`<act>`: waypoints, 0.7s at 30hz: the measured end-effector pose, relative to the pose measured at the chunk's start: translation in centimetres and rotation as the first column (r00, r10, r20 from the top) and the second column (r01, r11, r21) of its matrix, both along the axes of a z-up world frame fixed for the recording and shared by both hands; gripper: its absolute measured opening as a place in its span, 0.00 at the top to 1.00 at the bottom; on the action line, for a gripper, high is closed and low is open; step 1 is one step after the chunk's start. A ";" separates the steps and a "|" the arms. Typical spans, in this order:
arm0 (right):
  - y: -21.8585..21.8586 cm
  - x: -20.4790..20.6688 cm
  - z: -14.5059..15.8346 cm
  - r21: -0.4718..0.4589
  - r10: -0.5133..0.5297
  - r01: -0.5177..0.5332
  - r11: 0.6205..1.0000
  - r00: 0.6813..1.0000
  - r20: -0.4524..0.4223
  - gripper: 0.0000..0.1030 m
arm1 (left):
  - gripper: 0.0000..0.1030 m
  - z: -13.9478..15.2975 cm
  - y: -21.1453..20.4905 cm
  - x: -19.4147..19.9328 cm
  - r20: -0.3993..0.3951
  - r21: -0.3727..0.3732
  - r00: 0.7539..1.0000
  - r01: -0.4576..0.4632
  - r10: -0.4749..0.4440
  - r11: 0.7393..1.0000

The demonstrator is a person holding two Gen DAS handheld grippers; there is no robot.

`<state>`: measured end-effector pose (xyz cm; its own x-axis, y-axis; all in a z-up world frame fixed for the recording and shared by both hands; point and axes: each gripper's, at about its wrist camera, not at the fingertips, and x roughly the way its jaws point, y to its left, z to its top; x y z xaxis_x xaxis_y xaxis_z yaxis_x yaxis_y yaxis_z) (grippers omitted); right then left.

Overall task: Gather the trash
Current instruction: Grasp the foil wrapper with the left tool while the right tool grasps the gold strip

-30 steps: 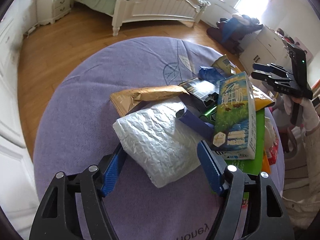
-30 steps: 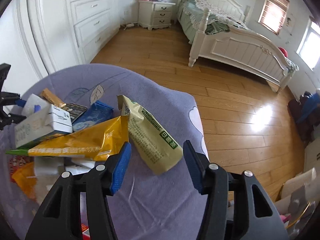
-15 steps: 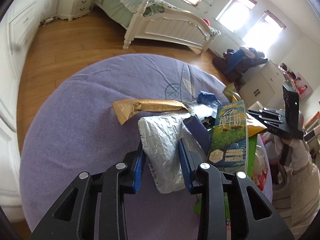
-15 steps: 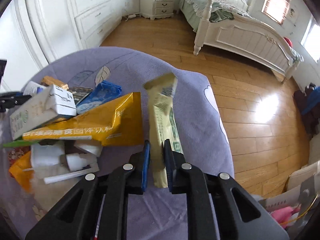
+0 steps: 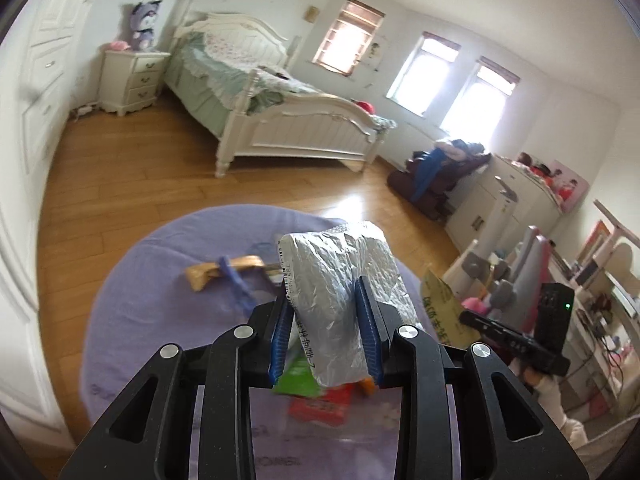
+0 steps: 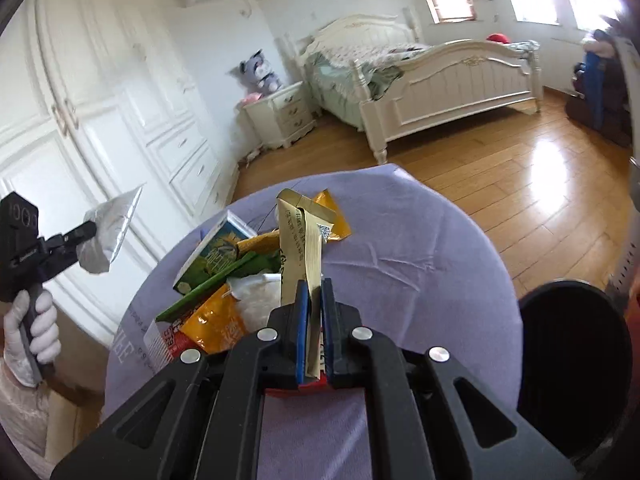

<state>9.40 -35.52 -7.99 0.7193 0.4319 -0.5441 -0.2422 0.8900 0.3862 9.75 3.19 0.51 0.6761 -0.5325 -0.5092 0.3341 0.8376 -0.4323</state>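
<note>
Both wrappers lifted off desk (image 6: pixel 420 248) – step in hand, by my reading: carry to bin (image 6: pixel 576 356).

- Left hand-held gripper (image 5: pixel 326 332): clamped on foil bag (image 5: pixel 344 280), held clear above the pile.
- Right hand-held gripper (image 6: pixel 314 328): jaws pinched tight on thin tan packet (image 6: pixel 302 240), which stands upright above remaining trash.
- Bin: dark, open, just beside desk edge, right of right gripper.
- Keep both grips firm till over bin mouth – thin packet may slip; drop one at a time.
- Milk carton (image 6: pixel 214 252), orange bags remain on desk.

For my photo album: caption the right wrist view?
Right gripper pinching a tan wrapper above a trash-strewn purple table.
</note>
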 end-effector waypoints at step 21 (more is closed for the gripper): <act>-20.2 -3.0 -13.8 -0.253 -0.553 0.502 0.827 0.808 -0.203 0.93 | 0.70 -15.9 -45.5 7.9 -0.334 0.144 0.798 0.568 -0.501 0.810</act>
<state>6.42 -55.71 -21.76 0.6311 -0.0961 -0.7697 0.3698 0.9095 0.1897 17.67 -42.27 -15.41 0.1360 -0.6147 -0.7770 0.6568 0.6431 -0.3938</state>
